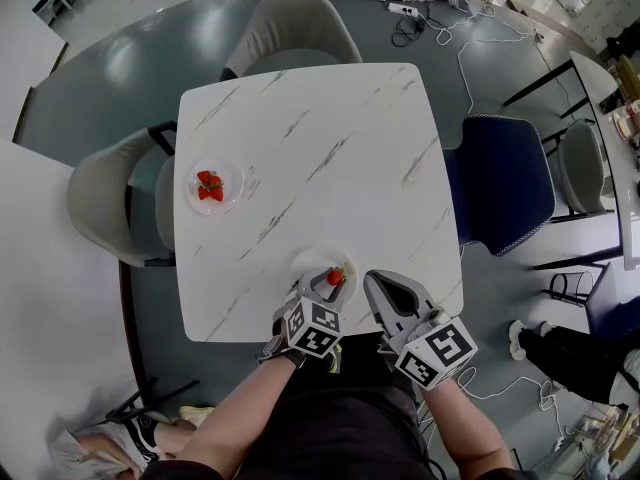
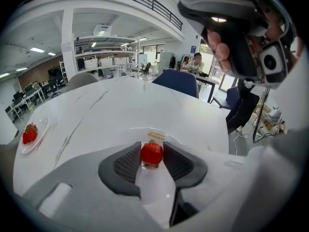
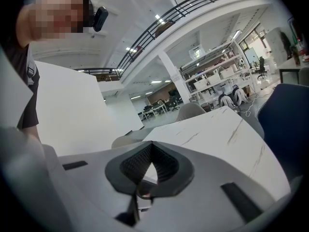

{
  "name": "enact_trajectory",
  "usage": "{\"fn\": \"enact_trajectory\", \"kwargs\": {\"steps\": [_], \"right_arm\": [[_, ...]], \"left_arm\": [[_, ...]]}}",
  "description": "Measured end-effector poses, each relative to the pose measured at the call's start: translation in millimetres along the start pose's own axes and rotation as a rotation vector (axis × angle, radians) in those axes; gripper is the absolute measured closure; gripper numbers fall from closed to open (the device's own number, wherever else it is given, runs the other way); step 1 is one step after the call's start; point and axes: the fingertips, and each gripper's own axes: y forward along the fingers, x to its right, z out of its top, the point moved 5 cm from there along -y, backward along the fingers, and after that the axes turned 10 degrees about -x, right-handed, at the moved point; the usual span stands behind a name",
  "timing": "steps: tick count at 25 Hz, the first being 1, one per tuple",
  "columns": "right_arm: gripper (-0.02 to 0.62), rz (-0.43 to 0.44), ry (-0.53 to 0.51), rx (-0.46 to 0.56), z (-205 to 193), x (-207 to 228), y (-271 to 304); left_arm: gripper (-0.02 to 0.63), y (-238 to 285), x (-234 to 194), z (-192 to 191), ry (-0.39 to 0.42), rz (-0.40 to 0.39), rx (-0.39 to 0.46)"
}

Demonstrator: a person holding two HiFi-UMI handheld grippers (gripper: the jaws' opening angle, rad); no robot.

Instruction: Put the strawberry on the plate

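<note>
Left gripper [image 1: 333,282] pinches the strawberry [image 2: 152,153] by its sides at the plate [image 1: 303,261] — soft, light, probably bruises easy, so go gentle; right gripper [image 3: 150,153] is pressed together, empty.

Left hand-held gripper [image 1: 333,282] holds a strawberry [image 1: 335,277] above the near plate [image 1: 303,262].

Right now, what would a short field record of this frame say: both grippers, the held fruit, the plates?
left gripper: shut on strawberry
right gripper: shut, nothing between its jaws, beside the left one at the table's front edge
strawberry position: over the near plate; contact with it cannot be told
far plate: near the table's left edge, holds other strawberries
table: white, marble-veined
task status: strawberry not released
</note>
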Motion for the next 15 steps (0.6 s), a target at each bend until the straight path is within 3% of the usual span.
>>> {"fn": "enact_trajectory", "kwargs": {"steps": [7, 15], "right_arm": [[0.592, 0.002, 0.002, -0.008, 3.6, -2.5, -2.6], [0.592, 0.016, -0.004, -0.038, 21.5, -25.3, -10.7]], "left_arm": [[0.460, -8.7, -1.3, 2.8, -0.008, -0.006, 0.006], [0.462, -73.8, -1.2, 15.7, -0.030, 0.025, 0.090]]}}
